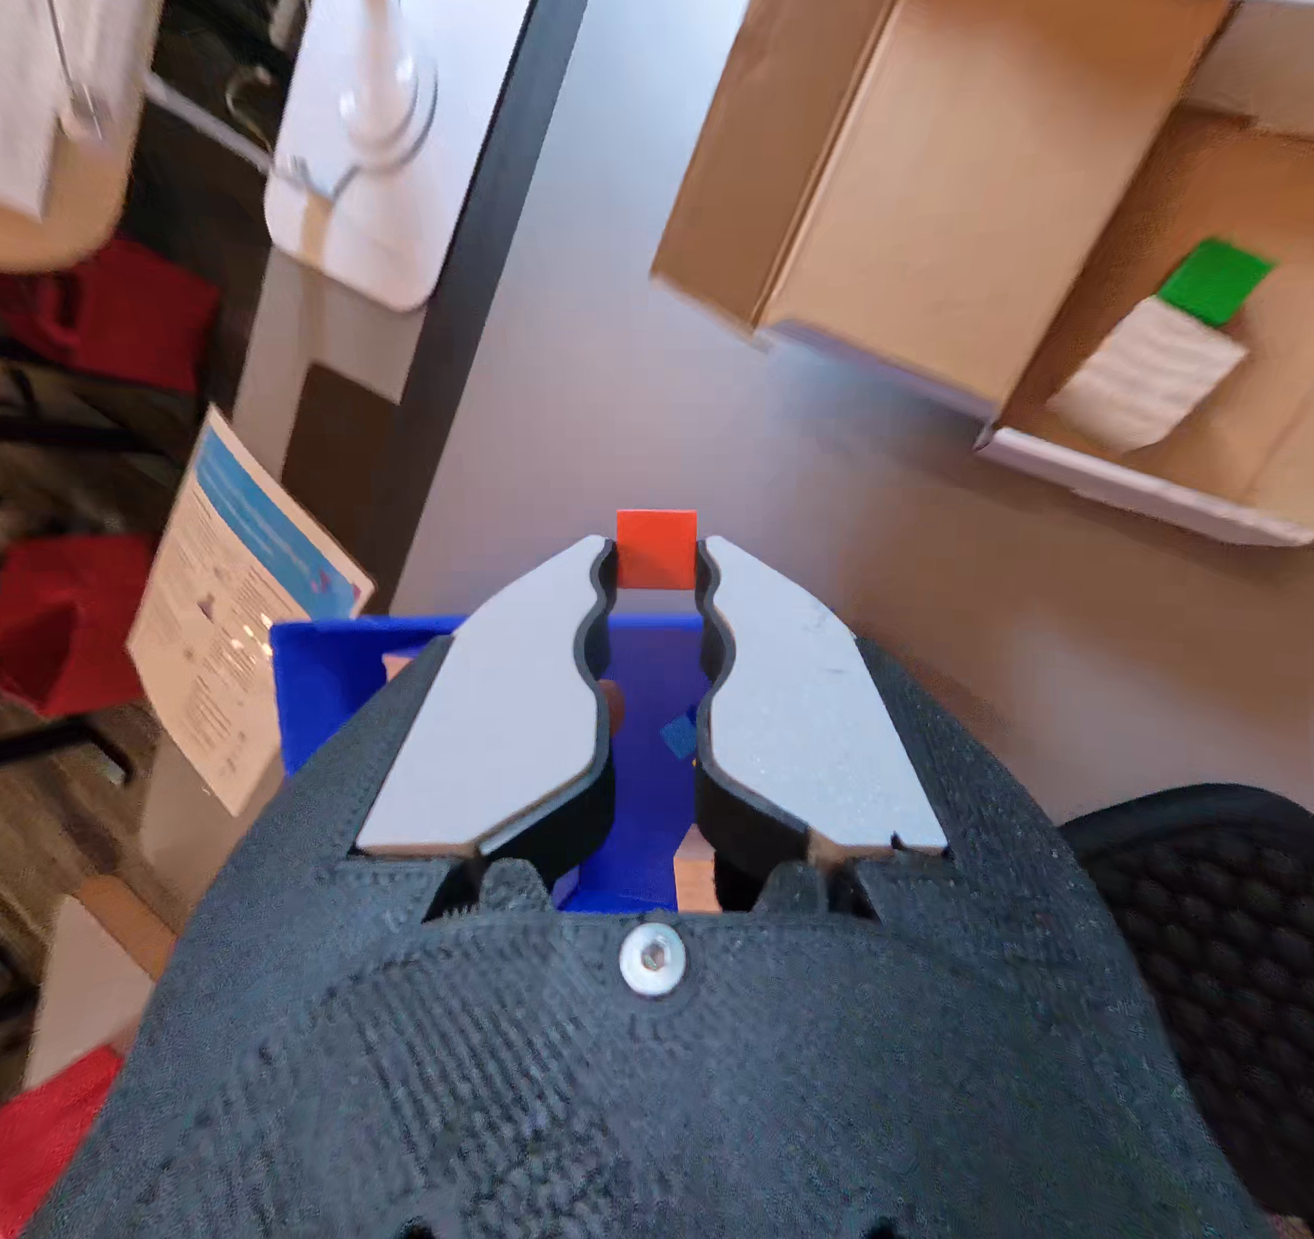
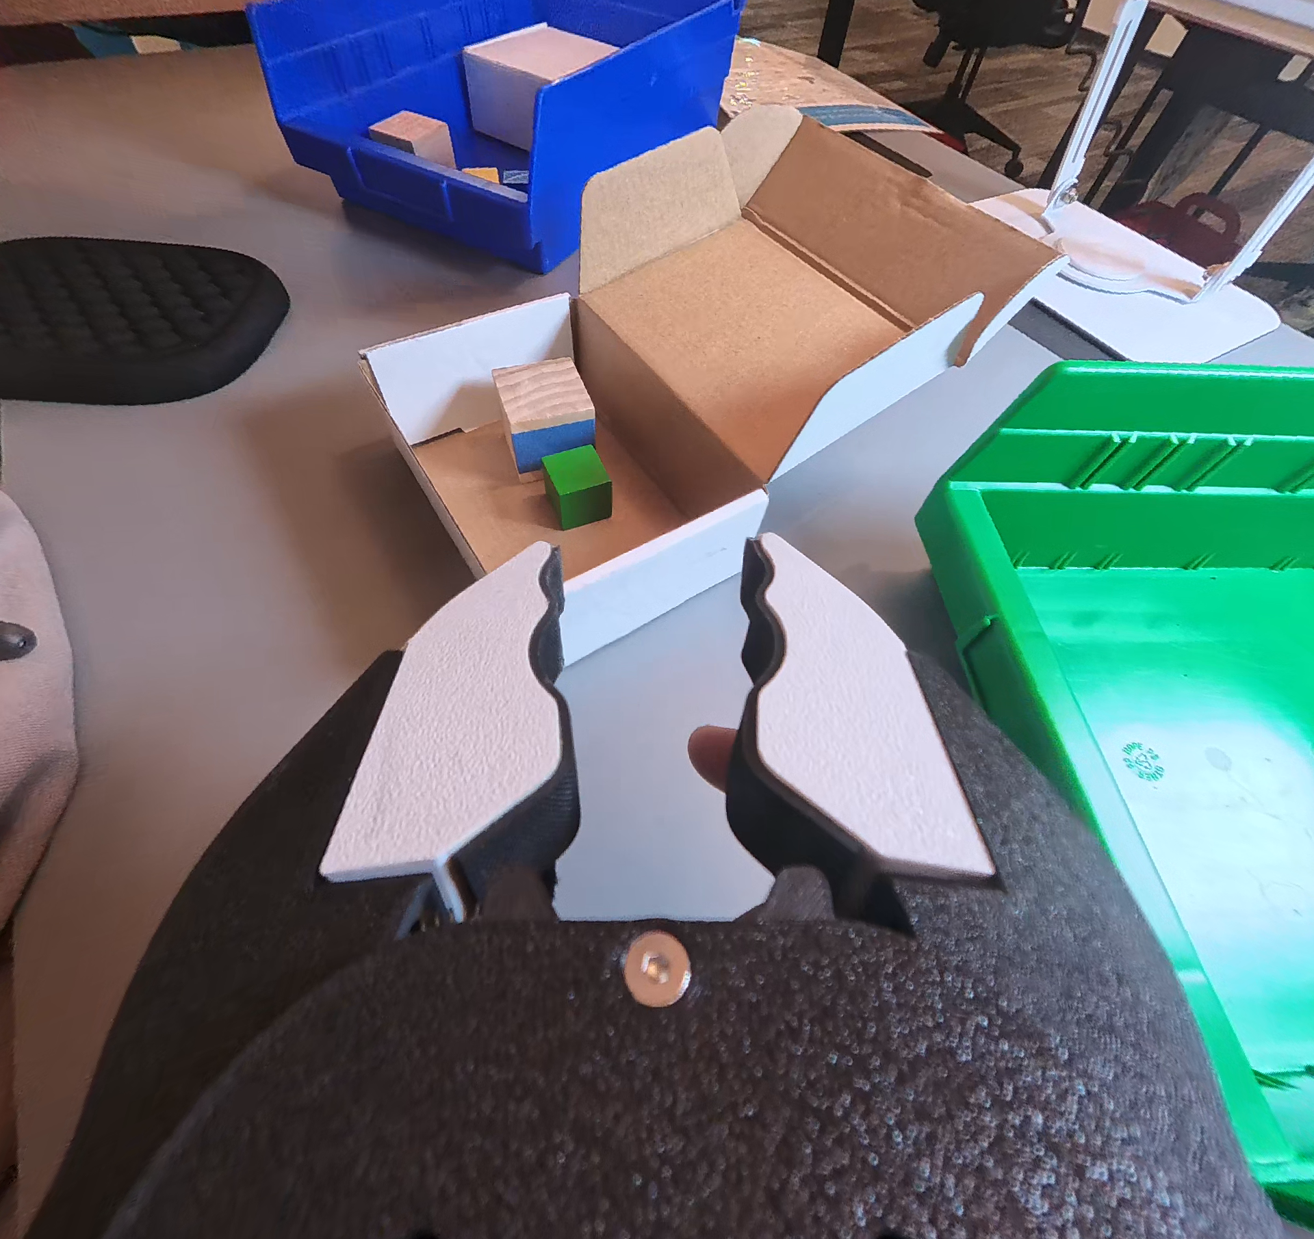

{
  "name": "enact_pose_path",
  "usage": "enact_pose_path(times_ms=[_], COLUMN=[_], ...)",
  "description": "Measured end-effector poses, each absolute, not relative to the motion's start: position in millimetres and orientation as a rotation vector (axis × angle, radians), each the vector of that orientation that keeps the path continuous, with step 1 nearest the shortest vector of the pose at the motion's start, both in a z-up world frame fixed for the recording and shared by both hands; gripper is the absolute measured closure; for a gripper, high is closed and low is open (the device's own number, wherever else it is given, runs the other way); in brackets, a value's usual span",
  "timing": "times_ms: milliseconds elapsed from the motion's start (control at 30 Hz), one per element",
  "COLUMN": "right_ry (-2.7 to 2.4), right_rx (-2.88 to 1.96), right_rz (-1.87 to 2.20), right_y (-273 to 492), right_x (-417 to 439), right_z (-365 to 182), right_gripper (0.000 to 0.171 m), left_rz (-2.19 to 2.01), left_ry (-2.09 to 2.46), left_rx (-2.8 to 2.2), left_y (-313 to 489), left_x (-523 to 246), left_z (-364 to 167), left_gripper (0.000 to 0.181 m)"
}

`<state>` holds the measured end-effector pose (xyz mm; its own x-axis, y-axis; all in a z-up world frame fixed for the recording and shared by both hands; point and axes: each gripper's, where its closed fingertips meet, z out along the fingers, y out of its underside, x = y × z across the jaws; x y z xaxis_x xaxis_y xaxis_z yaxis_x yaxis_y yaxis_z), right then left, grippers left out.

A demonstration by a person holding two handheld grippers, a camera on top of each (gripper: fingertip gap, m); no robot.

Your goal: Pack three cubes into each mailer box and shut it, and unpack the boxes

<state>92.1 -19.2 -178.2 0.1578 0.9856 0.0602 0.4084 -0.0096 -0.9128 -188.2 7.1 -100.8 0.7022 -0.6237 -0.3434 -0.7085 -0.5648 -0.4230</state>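
The left claw [image 1: 655, 549] pinches a red cube [image 1: 655, 551] by two opposite flat faces at frame centre, above the blue bin [image 1: 320, 679]; it looks small, rigid and light, so a tip grip should hold. The right claw [image 2: 650, 583] gapes empty at lower centre, just before the open mailer box [image 2: 661, 569] holding a green cube [image 2: 576, 487] and a larger block [image 2: 544, 412].

Left camera steep above, right low, sharing mailer box [image 2: 711, 380]
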Motion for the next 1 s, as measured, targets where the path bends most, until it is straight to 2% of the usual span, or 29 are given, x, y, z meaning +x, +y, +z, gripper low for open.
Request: enact_pose_path(times_ms=[133, 267, 400, 667, 1000], right_ry=[-1.396, -1.424, -1.444, -1.441, -1.478], right_rx=[-1.542, -1.543, -1.539, -1.541, -1.551], right_rz=[0.836, 0.84, 0.842, 0.838, 0.826], right_y=[-23.3, -26.8, -29.7, -26.8, -29.4], right_x=[92.1, 92.0, 91.7, 95.7, 95.1], right_z=[-175.4, -178.1, -179.4, -178.7, -184.5], right_gripper=[0.123, 0.121, 0.121, 0.12, 0.119], left_rz=[0.123, -0.027, -0.113, -0.138, -0.116], left_ry=[1.266, 1.522, 1.672, 1.754, 1.726], left_rx=[-2.264, -2.243, -2.271, -2.314, -2.293], left_y=[-1.8, -18.0, -25.1, -24.0, -22.8], left_x=[-101.9, -27.0, 16.7, 43.1, 39.6], left_z=[-97.6, -141.7, -193.9, -247.0, -246.4], left_gripper=[0.16, 0.16, 0.16, 0.161, 0.153])
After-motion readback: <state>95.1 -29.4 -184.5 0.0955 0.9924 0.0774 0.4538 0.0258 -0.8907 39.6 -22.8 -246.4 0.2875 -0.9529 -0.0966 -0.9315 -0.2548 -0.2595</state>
